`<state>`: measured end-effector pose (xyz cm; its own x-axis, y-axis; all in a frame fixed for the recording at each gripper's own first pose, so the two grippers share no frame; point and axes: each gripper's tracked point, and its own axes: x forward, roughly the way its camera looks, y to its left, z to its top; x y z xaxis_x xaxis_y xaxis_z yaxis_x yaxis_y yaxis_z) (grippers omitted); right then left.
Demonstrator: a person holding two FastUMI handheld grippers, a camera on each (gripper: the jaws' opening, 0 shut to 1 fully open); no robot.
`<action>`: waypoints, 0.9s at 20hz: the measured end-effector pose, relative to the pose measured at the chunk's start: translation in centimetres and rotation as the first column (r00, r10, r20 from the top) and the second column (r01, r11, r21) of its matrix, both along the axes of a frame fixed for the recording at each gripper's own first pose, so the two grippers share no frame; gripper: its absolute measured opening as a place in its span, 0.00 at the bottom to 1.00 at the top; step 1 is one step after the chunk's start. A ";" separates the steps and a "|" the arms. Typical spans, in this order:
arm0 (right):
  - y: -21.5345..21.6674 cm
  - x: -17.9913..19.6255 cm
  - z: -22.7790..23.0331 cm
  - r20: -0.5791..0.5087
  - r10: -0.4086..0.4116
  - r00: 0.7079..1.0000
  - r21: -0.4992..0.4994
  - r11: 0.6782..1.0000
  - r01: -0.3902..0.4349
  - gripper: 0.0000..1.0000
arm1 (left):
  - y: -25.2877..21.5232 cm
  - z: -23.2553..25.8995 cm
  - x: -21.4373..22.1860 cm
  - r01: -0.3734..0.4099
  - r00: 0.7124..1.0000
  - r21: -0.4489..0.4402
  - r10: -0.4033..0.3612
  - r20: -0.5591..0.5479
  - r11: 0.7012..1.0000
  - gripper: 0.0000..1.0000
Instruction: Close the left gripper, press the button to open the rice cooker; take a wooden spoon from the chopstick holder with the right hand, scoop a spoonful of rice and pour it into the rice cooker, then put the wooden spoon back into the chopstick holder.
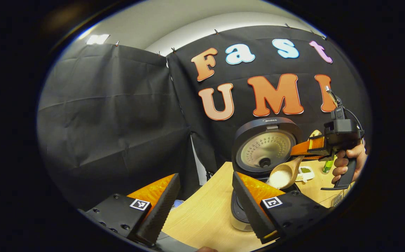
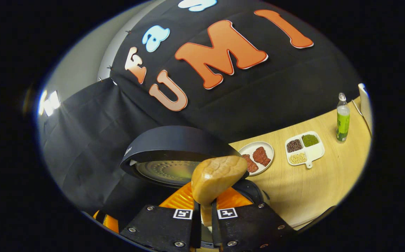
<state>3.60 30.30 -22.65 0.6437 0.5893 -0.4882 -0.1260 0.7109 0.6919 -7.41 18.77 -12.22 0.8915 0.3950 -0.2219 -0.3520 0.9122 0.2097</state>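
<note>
- Left gripper (image 1: 206, 206): jaws spread wide, holding nothing, above the wooden table (image 1: 202, 217) just beside the rice cooker (image 1: 263, 150)
- Rice cooker: lid raised upright, inner lid plate exposed
- Right gripper (image 2: 202, 206): fingers pinched on the handle of the wooden spoon (image 2: 218, 178)
- Wooden spoon: bowl loaded with white rice (image 1: 279, 178), held just above the open cooker pot
- Table beyond the cooker: plate of meat (image 2: 258, 157), divided dish of beans (image 2: 304, 147), green bottle (image 2: 342, 120)
</note>
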 end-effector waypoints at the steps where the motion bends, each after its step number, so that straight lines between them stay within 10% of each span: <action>1: 0.1 0.1 0.3 0.019 0.003 1.000 -0.013 1.000 -0.003 0.11 | 0.1 0.1 0.1 0.000 1.000 0.000 0.000 0.002 1.000 0.94; 18: 0.6 1.2 2.9 0.255 0.129 0.958 -0.203 0.976 -0.077 0.12 | 1.5 0.2 -0.5 -0.025 1.000 0.023 0.025 -0.005 0.999 0.94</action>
<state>4.77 30.93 -19.72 0.7061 0.5724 -0.4168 -0.3660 0.7989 0.4773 -7.93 20.25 -12.01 0.8802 0.4222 -0.2169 -0.3736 0.8981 0.2320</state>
